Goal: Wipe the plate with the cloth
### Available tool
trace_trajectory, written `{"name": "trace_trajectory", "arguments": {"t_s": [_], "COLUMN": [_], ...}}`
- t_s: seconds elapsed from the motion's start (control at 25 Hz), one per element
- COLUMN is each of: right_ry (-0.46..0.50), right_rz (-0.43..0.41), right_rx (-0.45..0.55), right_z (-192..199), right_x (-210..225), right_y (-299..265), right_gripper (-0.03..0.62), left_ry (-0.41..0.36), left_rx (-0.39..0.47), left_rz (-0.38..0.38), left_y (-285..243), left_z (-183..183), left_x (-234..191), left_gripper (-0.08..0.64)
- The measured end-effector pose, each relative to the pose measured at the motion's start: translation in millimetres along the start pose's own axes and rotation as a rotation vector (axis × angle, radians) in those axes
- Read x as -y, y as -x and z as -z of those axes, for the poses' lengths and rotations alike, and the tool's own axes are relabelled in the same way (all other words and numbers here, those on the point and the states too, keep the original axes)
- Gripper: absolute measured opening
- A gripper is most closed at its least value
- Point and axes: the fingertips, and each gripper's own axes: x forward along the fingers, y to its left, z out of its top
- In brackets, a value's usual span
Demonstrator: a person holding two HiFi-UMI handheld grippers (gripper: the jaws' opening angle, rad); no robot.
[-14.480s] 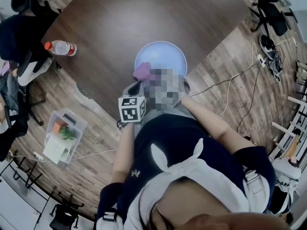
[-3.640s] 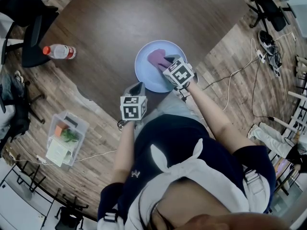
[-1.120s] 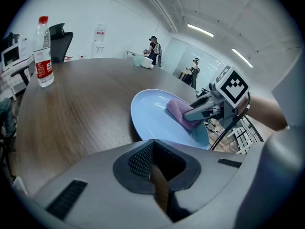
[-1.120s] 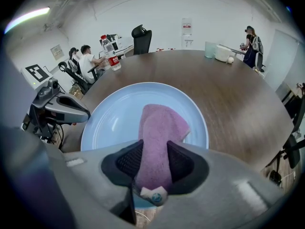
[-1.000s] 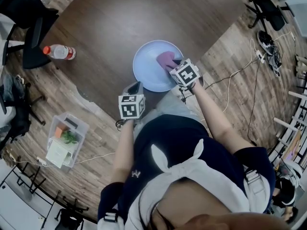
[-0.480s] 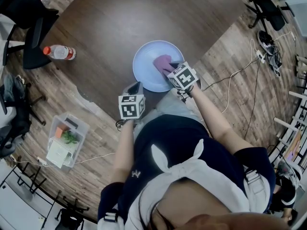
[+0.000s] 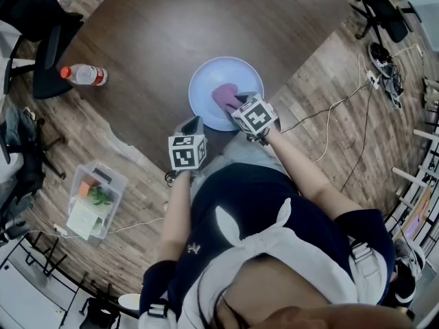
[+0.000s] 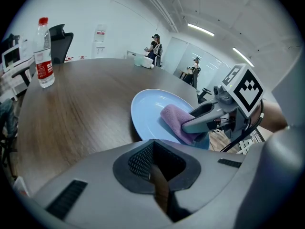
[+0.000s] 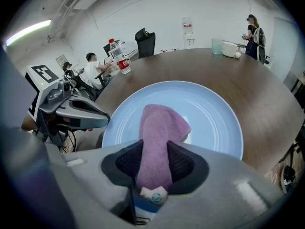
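A light blue plate (image 7: 206,86) lies near the front edge of the dark wooden table (image 7: 171,26). On it rests a purple cloth (image 7: 224,94), with my right gripper (image 7: 240,105) shut on it. In the right gripper view the cloth (image 9: 162,128) runs from between the jaws out onto the plate (image 9: 217,113), its far end pressed on the plate's middle. My left gripper (image 7: 191,125) hovers at the table's edge just left of the plate, not touching it. Its jaws stand shut with nothing in them in the left gripper view (image 8: 153,163), which also shows the cloth (image 8: 175,120) and the right gripper (image 8: 202,119).
A water bottle (image 7: 84,75) with a red label lies at the table's left edge. On the floor to the left stands a clear plastic box (image 7: 92,197) with things in it. Office chairs (image 7: 387,12) and cables (image 7: 329,115) lie to the right. People sit beyond the table.
My right gripper has dragged the cloth leftward and nearer across the plate. The left gripper has stayed where it was.
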Motion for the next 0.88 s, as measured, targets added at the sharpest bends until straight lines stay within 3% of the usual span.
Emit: {"name": "trace_trajectory", "arguments": {"t_s": [0.88], "right_ry": [0.042], "right_rz": [-0.073], "right_rx": [0.000], "right_z": [-14], "right_x": [-54], "right_y": [-21], "right_gripper": [0.140], "left_ry": [-0.001], "left_rx": [-0.003], "left_rz": [0.003], "left_y": [-1], "left_z": [2], "left_x": [-3], "left_gripper": [0.006]}}
